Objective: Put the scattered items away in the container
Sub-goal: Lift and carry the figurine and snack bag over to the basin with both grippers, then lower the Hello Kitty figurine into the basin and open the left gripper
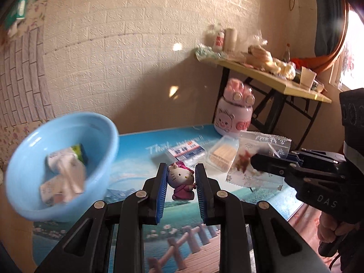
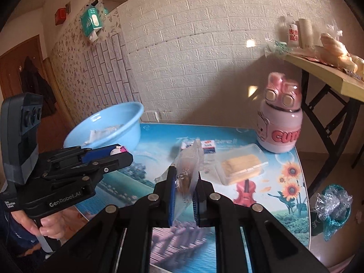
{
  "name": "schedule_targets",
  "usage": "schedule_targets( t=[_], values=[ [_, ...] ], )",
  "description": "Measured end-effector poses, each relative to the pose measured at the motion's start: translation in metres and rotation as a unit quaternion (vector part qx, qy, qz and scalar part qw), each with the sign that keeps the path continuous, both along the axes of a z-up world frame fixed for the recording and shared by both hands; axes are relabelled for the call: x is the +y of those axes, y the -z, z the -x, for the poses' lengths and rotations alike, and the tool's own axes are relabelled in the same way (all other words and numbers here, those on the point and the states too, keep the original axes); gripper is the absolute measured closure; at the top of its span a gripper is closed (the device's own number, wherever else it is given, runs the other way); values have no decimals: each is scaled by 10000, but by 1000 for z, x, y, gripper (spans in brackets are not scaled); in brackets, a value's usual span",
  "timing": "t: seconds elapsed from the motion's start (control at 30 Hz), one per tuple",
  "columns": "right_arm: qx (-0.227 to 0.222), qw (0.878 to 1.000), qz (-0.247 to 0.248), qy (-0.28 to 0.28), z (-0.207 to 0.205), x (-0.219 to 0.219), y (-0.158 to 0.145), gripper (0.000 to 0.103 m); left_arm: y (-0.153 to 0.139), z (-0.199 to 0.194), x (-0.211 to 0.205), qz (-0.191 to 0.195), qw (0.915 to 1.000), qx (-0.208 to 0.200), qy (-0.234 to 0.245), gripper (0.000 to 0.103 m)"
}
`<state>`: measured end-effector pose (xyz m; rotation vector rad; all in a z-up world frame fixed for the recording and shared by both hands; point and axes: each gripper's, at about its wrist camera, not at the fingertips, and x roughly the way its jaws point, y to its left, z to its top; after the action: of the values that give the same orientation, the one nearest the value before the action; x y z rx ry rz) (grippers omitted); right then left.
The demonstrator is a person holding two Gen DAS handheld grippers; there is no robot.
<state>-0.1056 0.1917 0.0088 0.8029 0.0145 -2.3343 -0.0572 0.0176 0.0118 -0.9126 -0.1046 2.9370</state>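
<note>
My left gripper [image 1: 180, 175] is shut on a small cat figurine [image 1: 180, 179] in a pink dress, lifted above the table. A light blue basin [image 1: 66, 159] with white packets inside stands to its left; the basin [image 2: 107, 127] shows at the back left in the right wrist view. My right gripper [image 2: 185, 175] is shut on a clear patterned snack bag [image 2: 190, 159], held off the table. That bag [image 1: 257, 159] and the right gripper [image 1: 254, 161] appear at the right of the left wrist view. The left gripper [image 2: 122, 153] shows at the left of the right wrist view.
On the picture-printed table [image 2: 284, 182] lie a clear box of toothpicks [image 2: 242, 166] and a small white-and-blue box [image 2: 208, 146]. A pink cartoon bottle [image 2: 281, 122] stands at the far right corner. A cluttered folding table [image 1: 284, 84] stands beyond; a crumpled plastic bag [image 2: 334, 207] lies on the floor.
</note>
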Motion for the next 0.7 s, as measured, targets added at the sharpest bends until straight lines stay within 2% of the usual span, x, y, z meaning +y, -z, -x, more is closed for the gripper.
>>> schedule_targets(
  t=[0.3, 0.43, 0.7],
  values=[
    [414, 9984, 11, -384, -13, -73, -43, 90, -37, -26, -64, 68, 9976, 426, -545, 80],
    [513, 9971, 2, -570, -13, -111, -54, 90, -43, -30, -94, 189, 9955, 442, -818, 80],
    [140, 9964, 106, -833, 9, -185, -49, 90, -37, -24, -158, 175, 9903, 255, -1354, 80]
  ],
)
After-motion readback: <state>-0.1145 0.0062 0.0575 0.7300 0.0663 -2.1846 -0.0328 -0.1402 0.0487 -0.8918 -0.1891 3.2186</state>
